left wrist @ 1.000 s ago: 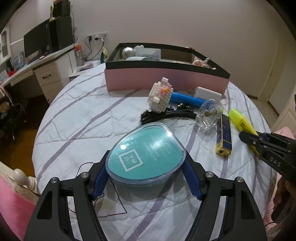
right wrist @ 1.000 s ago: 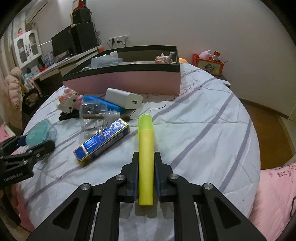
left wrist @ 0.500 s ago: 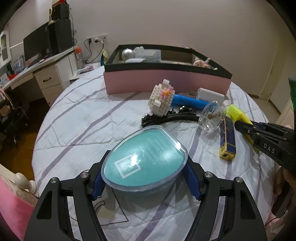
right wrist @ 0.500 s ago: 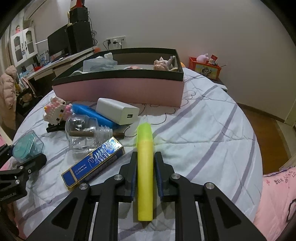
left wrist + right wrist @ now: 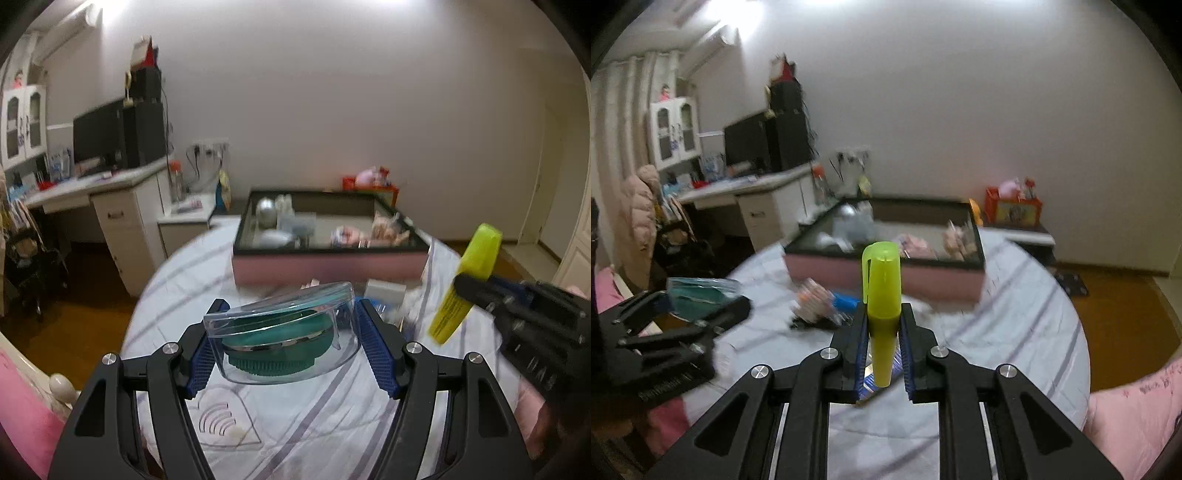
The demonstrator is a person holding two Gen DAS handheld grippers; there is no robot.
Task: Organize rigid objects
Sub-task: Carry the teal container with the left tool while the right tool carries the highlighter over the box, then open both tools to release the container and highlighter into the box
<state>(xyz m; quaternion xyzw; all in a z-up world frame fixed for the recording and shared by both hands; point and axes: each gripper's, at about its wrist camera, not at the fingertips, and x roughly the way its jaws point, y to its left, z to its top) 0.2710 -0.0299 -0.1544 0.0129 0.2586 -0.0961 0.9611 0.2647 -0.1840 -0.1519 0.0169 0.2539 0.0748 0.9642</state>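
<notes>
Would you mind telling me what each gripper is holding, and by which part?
The left gripper clamps the clear teal-lidded oval case across its sides; the right gripper pinches the yellow highlighter around its lower barrel.

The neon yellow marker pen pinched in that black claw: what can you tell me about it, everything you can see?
The neon yellow highlighter marker looks like smooth translucent plastic, with a broad cap bearing a moulded clip and a narrower body with dark printing on it. It is capped and lifted clear of the striped white bedspread, cap tilted up toward the pink storage box. Only the blue ridged pads of the right gripper touch it, squeezing its body from both sides.
</notes>
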